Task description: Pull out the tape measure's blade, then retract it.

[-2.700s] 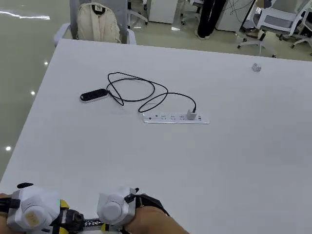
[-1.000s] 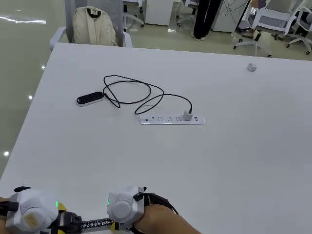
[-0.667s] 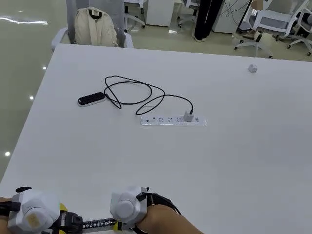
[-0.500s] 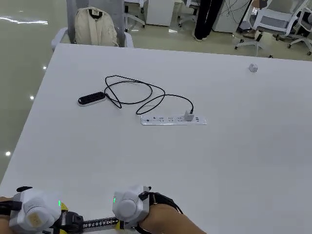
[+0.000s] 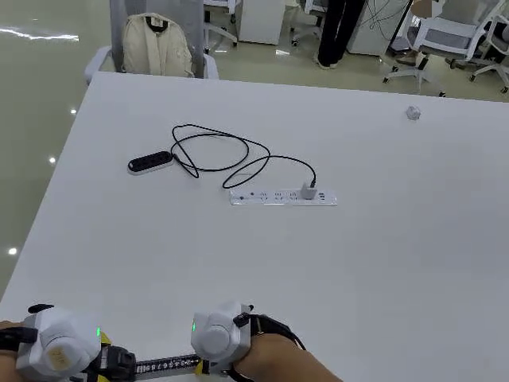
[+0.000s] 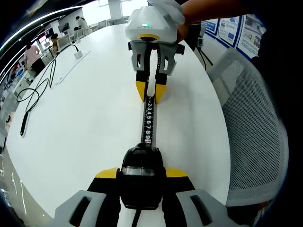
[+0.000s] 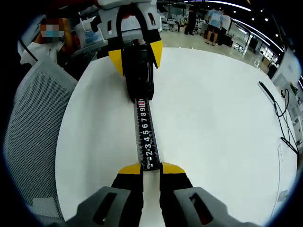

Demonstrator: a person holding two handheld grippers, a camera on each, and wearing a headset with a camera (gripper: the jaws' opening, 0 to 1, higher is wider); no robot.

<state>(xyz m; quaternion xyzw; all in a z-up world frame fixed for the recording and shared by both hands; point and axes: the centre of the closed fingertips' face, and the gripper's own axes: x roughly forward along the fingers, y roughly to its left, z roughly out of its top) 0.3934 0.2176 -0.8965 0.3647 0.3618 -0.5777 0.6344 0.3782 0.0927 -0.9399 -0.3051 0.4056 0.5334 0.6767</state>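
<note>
The black tape measure case [image 6: 142, 182] sits between the yellow-tipped jaws of my left gripper [image 6: 142, 173], which is shut on it. Its numbered blade [image 6: 148, 120] runs straight out, low over the white table [image 5: 358, 263], to my right gripper [image 6: 150, 93]. In the right gripper view, my right gripper [image 7: 151, 169] is shut on the blade's [image 7: 144, 127] end, and the case [image 7: 139, 71] shows beyond it in the left gripper [image 7: 136, 54]. In the head view both grippers lie at the table's near edge, left gripper [image 5: 115, 362] and right gripper [image 5: 203, 366], with the blade [image 5: 167, 367] between them.
A white power strip [image 5: 283, 196] with a plugged charger, a looped black cable [image 5: 215, 151] and a black oblong device [image 5: 150, 163] lie mid-table. A small white object [image 5: 413, 113] sits far right. A chair with a beige bag [image 5: 157, 44] stands behind; a mesh chair [image 6: 255, 123] is beside me.
My right gripper has moved rightward away from the left one, and more of the blade shows between them. The left gripper has stayed in place.
</note>
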